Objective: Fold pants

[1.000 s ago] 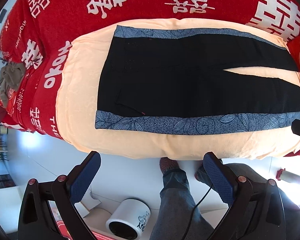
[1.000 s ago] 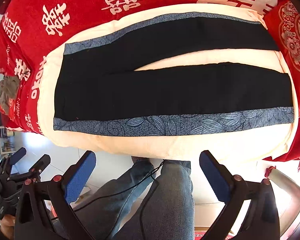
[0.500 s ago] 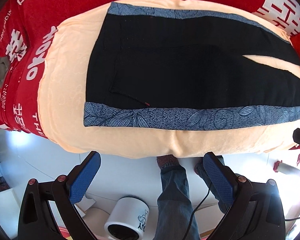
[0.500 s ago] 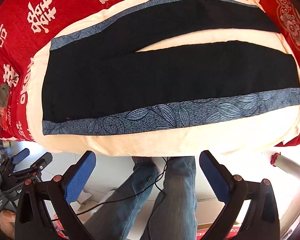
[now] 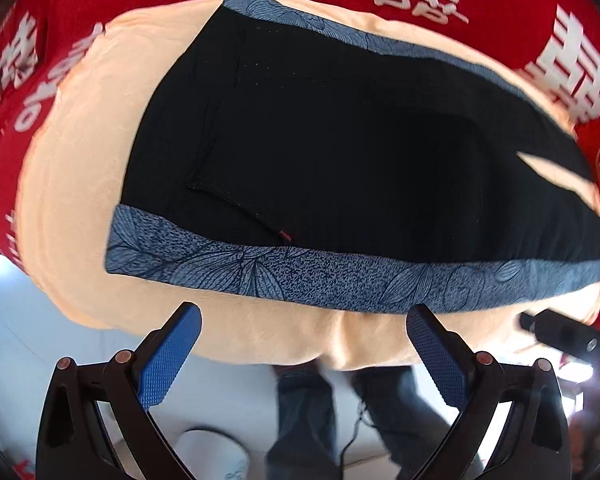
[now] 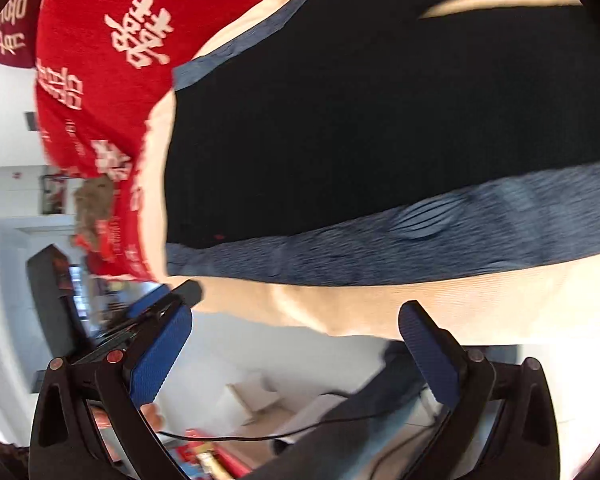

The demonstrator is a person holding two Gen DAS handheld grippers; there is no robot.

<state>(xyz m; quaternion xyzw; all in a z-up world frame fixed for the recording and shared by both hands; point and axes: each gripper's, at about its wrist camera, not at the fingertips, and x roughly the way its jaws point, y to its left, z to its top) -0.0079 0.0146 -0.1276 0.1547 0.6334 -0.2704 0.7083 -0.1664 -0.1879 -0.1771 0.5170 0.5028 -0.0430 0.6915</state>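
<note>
Black pants [image 5: 340, 152] with blue leaf-patterned side stripes [image 5: 340, 280] lie flat on a peach blanket [image 5: 72, 184], waist to the left, legs running right. My left gripper [image 5: 304, 312] is open and empty, just short of the blanket's near edge below the near stripe. My right gripper [image 6: 296, 312] is open and empty at the blanket's near edge, close to the pants [image 6: 380, 120] near the waist corner. The left gripper's tip [image 6: 188, 292] shows beside my right one.
A red cover with white characters [image 5: 480, 0] lies under the blanket [image 6: 380, 304]. The person's legs in jeans [image 5: 304, 412] stand on the floor below. A brownish cloth [image 6: 94, 208] lies at the bed's left end. A white pot [image 5: 212, 456] is on the floor.
Both grippers have moved in closer to the near edge of the pants. The right gripper has swung left toward the waist end. Both stay open.
</note>
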